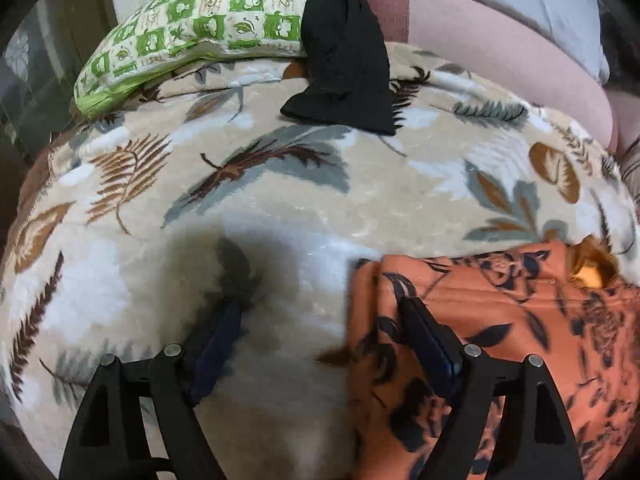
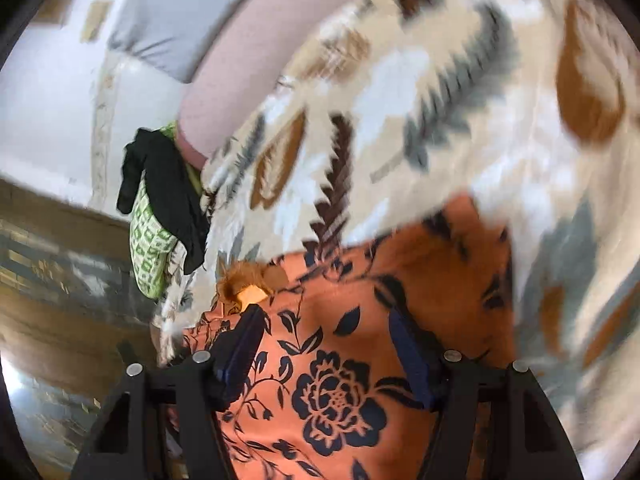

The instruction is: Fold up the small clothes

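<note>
1. The support is a bed covered by a cream blanket (image 1: 280, 208) printed with grey, brown and tan leaves.
2. At five o'clock in the left wrist view, an orange garment (image 1: 500, 320) with dark floral print lies on the blanket.
3. At twelve o'clock, a black garment (image 1: 344, 64) drapes down onto it.
4. At eleven o'clock, a green-and-white checked pillow (image 1: 192, 28) rests on its far edge.

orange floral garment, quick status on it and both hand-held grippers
Left hand-held gripper open, at garment's edge. Right hand-held gripper open above it, nothing pinched. Orange floral garment lying on leaf-print blanket. Black cloth off by green pillow, not in the way.
</note>
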A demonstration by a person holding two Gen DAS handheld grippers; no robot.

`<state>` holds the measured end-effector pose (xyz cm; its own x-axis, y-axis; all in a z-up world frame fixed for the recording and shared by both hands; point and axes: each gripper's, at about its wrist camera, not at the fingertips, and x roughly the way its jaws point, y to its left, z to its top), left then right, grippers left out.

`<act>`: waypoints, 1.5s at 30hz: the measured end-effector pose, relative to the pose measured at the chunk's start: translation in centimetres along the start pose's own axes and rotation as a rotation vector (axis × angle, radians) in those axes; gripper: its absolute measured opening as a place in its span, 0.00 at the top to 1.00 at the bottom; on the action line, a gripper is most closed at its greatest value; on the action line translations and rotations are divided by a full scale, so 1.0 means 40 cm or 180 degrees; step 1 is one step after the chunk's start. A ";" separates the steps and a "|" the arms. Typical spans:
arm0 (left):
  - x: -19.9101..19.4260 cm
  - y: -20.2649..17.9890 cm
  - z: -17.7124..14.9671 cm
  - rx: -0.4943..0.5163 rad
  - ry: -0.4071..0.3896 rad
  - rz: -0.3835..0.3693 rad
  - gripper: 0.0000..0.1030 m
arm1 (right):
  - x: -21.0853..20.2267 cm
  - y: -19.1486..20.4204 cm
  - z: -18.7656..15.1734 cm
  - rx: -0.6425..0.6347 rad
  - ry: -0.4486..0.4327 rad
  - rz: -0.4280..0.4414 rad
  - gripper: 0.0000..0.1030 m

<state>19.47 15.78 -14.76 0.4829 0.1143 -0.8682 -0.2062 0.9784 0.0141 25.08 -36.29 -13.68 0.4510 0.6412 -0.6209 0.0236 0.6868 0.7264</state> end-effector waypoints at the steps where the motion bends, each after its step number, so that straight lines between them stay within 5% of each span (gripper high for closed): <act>1: 0.016 -0.003 0.003 0.0022 0.0073 0.0012 0.18 | 0.006 -0.016 0.005 0.0048 -0.0001 -0.0023 0.29; 3: 0.017 -0.008 0.010 0.0024 0.0085 0.0029 0.18 | 0.033 -0.074 0.018 0.0239 0.0103 -0.0195 0.30; 5: -0.009 -0.006 0.013 0.0023 0.0043 0.0070 0.18 | 0.006 -0.103 0.025 0.0525 -0.0058 0.0037 0.30; 9: -0.108 0.000 -0.010 0.0131 -0.0248 0.0115 0.18 | -0.093 -0.057 0.007 0.0359 -0.0385 -0.0002 0.30; 17: -0.310 -0.048 -0.187 0.0528 -0.0646 -0.0291 0.18 | -0.215 0.033 -0.247 0.0032 -0.0013 0.0362 0.29; 20: -0.303 -0.076 -0.253 0.0630 -0.0573 -0.0386 0.18 | -0.200 0.039 -0.344 -0.0106 0.0120 0.0354 0.29; 24: -0.188 -0.077 -0.307 0.0668 -0.0008 0.0030 0.16 | -0.163 -0.064 -0.393 0.0458 0.0090 0.0077 0.29; 28: -0.242 -0.055 -0.308 0.0472 -0.0163 -0.0065 0.16 | -0.230 -0.005 -0.416 0.0294 -0.0215 0.0156 0.28; 31: -0.275 -0.061 -0.314 0.0516 -0.0327 -0.0057 0.16 | -0.223 0.015 -0.435 0.0186 -0.0162 0.0207 0.27; 35: -0.211 -0.061 -0.338 0.0547 0.0006 0.0012 0.16 | -0.174 -0.048 -0.441 0.0451 -0.0033 -0.0121 0.27; 45: -0.313 -0.032 -0.315 0.0283 -0.0452 -0.0154 0.16 | -0.224 0.025 -0.428 0.0177 -0.0222 -0.0016 0.27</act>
<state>2.96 10.91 -10.16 0.6070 0.0838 -0.7902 -0.1067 0.9940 0.0235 5.81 -35.48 -12.43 0.5118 0.6109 -0.6040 0.0748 0.6687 0.7397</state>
